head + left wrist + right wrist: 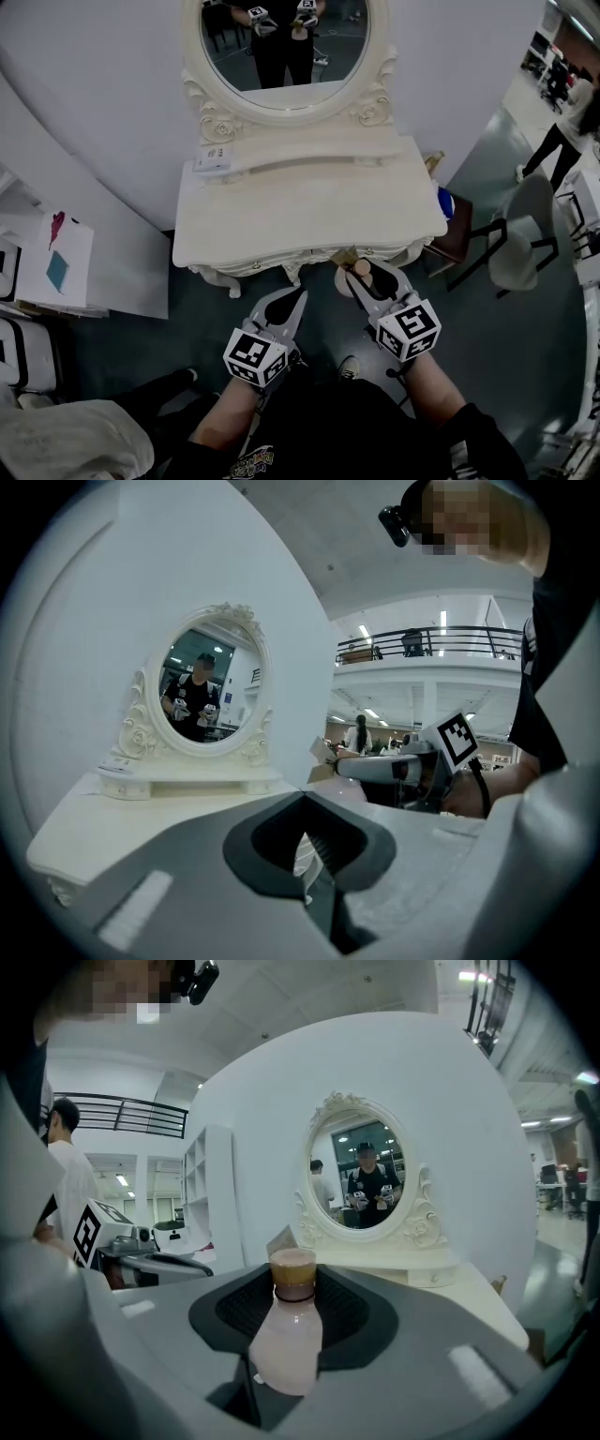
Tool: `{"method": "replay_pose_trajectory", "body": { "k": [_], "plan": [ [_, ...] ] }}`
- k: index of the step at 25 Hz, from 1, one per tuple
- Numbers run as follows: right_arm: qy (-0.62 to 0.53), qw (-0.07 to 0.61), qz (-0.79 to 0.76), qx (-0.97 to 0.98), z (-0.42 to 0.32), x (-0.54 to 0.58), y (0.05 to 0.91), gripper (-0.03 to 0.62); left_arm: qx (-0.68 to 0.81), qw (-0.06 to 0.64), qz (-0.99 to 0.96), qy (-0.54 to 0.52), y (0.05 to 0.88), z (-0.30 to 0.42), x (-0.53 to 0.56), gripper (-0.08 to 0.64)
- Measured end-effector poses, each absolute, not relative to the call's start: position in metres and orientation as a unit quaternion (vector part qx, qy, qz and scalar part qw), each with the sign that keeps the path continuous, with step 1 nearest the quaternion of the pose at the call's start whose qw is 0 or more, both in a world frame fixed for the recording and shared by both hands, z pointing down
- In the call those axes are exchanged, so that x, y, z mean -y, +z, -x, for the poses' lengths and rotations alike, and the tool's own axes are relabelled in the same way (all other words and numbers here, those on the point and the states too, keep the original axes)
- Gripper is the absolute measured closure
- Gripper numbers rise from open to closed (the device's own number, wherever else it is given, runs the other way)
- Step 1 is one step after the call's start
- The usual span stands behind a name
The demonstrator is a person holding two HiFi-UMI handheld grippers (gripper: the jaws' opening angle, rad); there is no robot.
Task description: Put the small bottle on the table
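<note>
- Nearest me, both forearms are tucked in low against the person's body, wrists level, with each tool's marker cube facing up.
- The left gripper (296, 296) is clenched on nothing, its jaws meeting at the tips. It points at the table's front edge from just short of it.
- The right gripper (371, 273) is clamped round the small bottle (361, 268). In its own view the bottle's pale body sits upright between the ribbed pads, with the brown cap at the top.
- The bottle isn't on the table (309, 220) yet. It hangs just before the front edge, off the top.
- To do this well, I'd say carry it forward over the bare top, well in from the scalloped edge. Keep it upright and lower it until the base sits flat before easing the jaws apart. It looks narrow and top-heavy, so opening too soon could tip it.
- Farthest off, the oval mirror (286, 42) stands at the back, so there's plenty of bare top ahead of it.
</note>
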State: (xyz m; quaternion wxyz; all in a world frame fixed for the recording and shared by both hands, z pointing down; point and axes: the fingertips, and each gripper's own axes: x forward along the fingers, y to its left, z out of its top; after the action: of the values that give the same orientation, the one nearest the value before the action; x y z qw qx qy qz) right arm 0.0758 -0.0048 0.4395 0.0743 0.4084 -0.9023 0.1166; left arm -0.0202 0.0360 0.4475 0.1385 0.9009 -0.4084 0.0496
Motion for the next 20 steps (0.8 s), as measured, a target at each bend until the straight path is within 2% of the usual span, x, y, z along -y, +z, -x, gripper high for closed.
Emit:
{"method": "replay_pose_trajectory", "body": {
  "k": [20],
  "plan": [
    [0.126, 0.073, -0.419, 0.897, -0.016, 0.046, 0.445, 0.425, 0.401, 0.139, -0.904, 0.048, 0.449, 0.080, 0.005, 0.560]
  ]
}}
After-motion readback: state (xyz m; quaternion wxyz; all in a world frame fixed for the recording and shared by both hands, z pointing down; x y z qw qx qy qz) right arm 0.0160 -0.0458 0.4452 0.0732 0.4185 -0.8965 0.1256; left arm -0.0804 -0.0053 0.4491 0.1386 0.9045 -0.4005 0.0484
